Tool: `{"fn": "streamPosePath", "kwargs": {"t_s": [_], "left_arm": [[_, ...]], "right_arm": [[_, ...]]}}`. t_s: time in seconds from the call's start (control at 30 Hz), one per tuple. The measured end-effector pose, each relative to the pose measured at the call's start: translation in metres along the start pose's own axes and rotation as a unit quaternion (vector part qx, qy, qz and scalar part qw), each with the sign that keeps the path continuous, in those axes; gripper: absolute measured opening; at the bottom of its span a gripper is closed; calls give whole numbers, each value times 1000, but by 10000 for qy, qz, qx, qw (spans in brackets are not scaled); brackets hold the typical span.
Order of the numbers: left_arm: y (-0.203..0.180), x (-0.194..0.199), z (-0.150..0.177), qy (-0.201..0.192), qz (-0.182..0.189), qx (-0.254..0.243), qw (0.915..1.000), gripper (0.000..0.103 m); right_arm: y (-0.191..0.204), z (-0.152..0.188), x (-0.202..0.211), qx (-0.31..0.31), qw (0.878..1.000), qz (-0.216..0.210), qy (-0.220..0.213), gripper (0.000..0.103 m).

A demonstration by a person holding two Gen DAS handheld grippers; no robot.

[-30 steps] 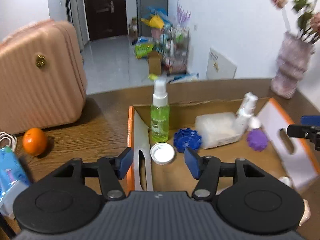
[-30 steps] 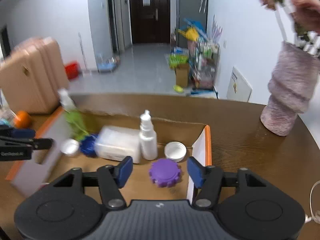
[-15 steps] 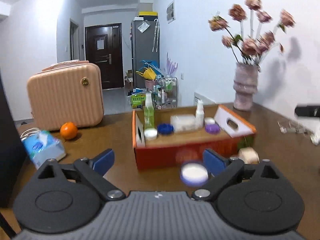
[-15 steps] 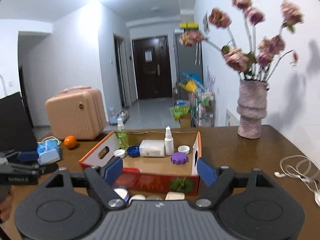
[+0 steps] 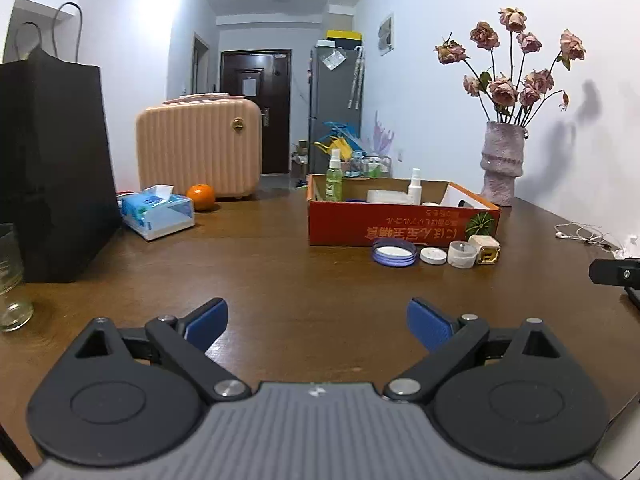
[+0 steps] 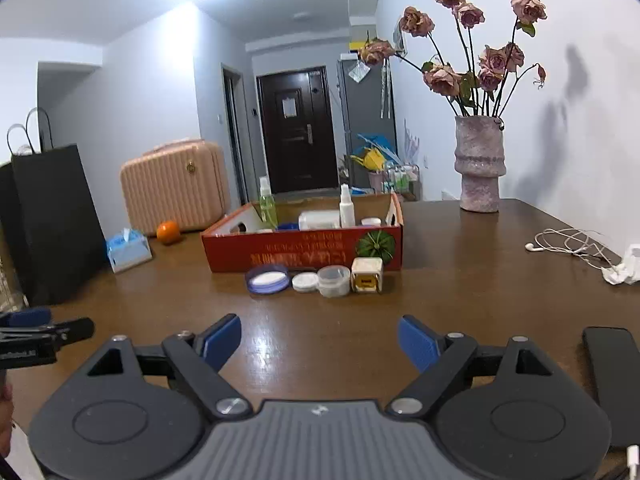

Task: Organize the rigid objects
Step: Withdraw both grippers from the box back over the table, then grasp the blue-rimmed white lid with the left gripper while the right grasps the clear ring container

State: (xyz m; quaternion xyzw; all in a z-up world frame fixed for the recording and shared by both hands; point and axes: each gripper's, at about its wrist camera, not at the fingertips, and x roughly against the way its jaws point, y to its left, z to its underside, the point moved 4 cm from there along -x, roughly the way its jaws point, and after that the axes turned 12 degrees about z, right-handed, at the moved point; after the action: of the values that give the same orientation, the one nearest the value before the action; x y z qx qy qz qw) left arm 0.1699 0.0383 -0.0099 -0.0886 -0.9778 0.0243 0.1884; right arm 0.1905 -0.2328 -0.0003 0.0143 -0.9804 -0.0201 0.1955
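Observation:
A red cardboard box (image 5: 400, 226) (image 6: 304, 250) stands mid-table, holding a green spray bottle (image 5: 333, 176) (image 6: 267, 202), a white spray bottle (image 5: 415, 187) (image 6: 346, 206), a white container and lids. In front of the box lie a purple-rimmed lid (image 5: 394, 252) (image 6: 267, 279), a white cap (image 5: 433, 256) (image 6: 305, 281), a clear jar (image 5: 461, 255) (image 6: 333, 281) and a cream cube (image 5: 485, 249) (image 6: 367, 275). My left gripper (image 5: 317, 322) and right gripper (image 6: 320, 338) are both open and empty, low over the table, well short of these objects.
A pink case (image 5: 198, 146), an orange (image 5: 201, 197), a tissue pack (image 5: 158, 216), a black bag (image 5: 52, 168) and a glass (image 5: 10, 276) are at the left. A vase of flowers (image 6: 479, 164), earphones (image 6: 568, 242) and a black phone (image 6: 614, 380) are at the right.
Both grippers have pulled back from above the box and dropped low over the near table. Their jaws have opened wider. The box now sits far ahead.

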Motion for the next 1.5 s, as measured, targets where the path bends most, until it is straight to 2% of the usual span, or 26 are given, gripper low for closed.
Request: {"fn": "streamPosePath", "kwargs": {"t_s": [0.1, 0.17, 0.27, 0.37, 0.43, 0.57, 0.73, 0.83, 0.9, 0.97, 1.07, 1.13, 1.3, 1.4, 1.5], "left_arm": [[-3, 4, -3, 28, -86, -10, 10000, 98], [-5, 9, -7, -96, -117, -56, 9999, 98], [-5, 6, -6, -281, 69, 128, 9995, 100], [-11, -11, 1, 58, 279, 70, 9996, 100], [-18, -21, 2, 209, 247, -77, 9994, 100], [-23, -31, -1, 120, 449, 3, 9989, 100], [-29, -61, -8, 377, 588, -179, 9974, 100], [-31, -86, -16, 608, 714, -90, 9955, 99], [-35, -102, -24, 594, 940, -74, 9938, 99], [-41, -125, -32, 657, 1128, -224, 9912, 99], [-48, -165, -42, 854, 1380, -396, 9860, 99], [-49, -198, -47, 1044, 1297, -518, 9847, 98], [-44, -268, -51, 1322, 1078, -683, 9830, 94], [-36, -293, -50, 1449, 1064, -503, 9824, 90], [-30, -307, -50, 1499, 1124, -333, 9817, 81]], "right_arm": [[2, 3, 7, 33, 10000, -81, 44, 85], [2, 6, 13, 74, 9999, -115, 2, 85], [-3, 7, 13, 39, 10000, 7, 82, 85], [-8, 12, 6, -80, 9998, 163, 93, 85], [-10, 17, -1, -231, 9996, 75, 133, 85], [-12, 23, -19, -222, 9993, -12, 298, 85], [-12, 16, -47, -175, 9991, 25, 392, 82], [-8, 10, -66, -69, 9989, 24, 455, 77], [-8, 4, -76, -96, 9991, -85, 398, 76], [-8, -4, -90, -27, 9988, -112, 468, 74], [-9, -18, -115, 87, 9988, -9, 490, 66], [-8, -26, -134, 133, 9983, -34, 558, 62], [4, -32, -186, 416, 9947, -223, 911, 61], [14, -30, -213, 536, 9908, -350, 1195, 59], [21, -30, -233, 505, 9891, -404, 1322, 53]]}}
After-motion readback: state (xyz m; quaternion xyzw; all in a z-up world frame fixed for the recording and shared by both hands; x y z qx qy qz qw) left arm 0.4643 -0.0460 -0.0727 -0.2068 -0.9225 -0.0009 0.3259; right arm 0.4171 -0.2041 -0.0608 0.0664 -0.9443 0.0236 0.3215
